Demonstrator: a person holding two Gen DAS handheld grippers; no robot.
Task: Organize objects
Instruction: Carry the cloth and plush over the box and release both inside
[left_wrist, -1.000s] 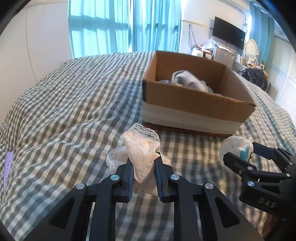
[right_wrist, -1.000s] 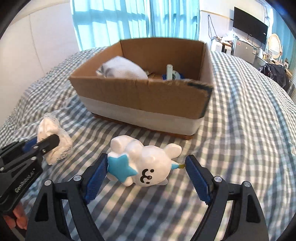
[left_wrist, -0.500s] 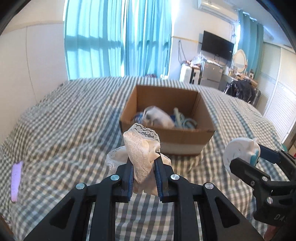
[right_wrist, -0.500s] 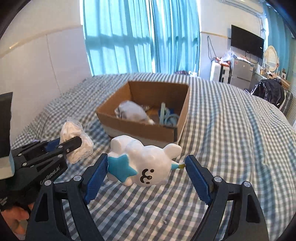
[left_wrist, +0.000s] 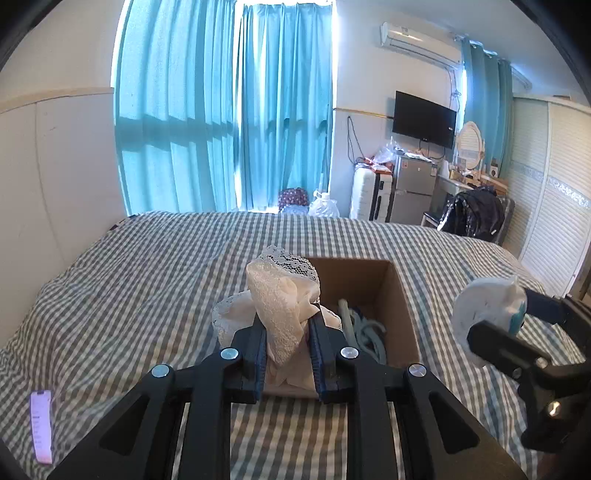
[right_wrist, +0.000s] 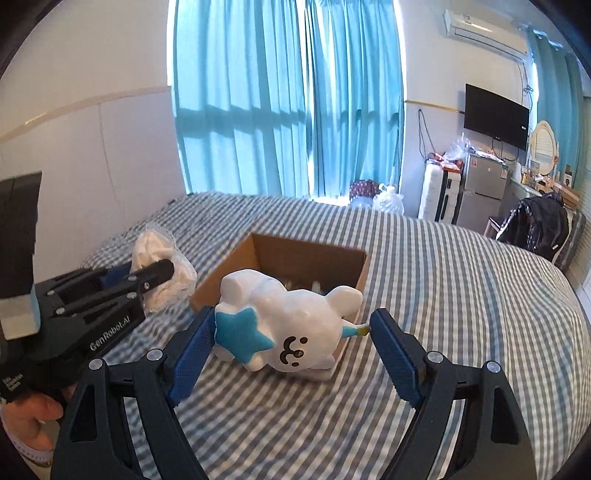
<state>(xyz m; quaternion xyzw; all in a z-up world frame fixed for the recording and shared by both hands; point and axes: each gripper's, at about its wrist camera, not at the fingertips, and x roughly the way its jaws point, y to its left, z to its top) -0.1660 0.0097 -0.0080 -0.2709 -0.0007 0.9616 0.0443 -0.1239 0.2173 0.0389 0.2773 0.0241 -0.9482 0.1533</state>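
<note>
My left gripper (left_wrist: 287, 354) is shut on a cream lace cloth (left_wrist: 282, 295) and holds it high above the bed, in front of an open cardboard box (left_wrist: 397, 295). My right gripper (right_wrist: 291, 347) is shut on a white toy figure (right_wrist: 288, 328) with a blue star and a smiley face, also lifted above the bed. The box (right_wrist: 310, 254) lies beyond the toy and holds pale tubing (left_wrist: 364, 332). The left gripper (right_wrist: 155, 273) with the cloth (right_wrist: 159, 254) shows at the left of the right wrist view; the toy (left_wrist: 487, 306) shows at the right of the left wrist view.
The box sits on a grey checked bed (left_wrist: 147, 280). A pink strip (left_wrist: 40, 424) lies on the bed at the near left. Blue curtains (left_wrist: 221, 110) hang behind, a white wall (left_wrist: 55, 158) at the left, a fridge and TV (left_wrist: 423, 118) at the right.
Both grippers have risen well above the bed with the cloth and the toy held fast. The box now looks smaller and lower in both views.
</note>
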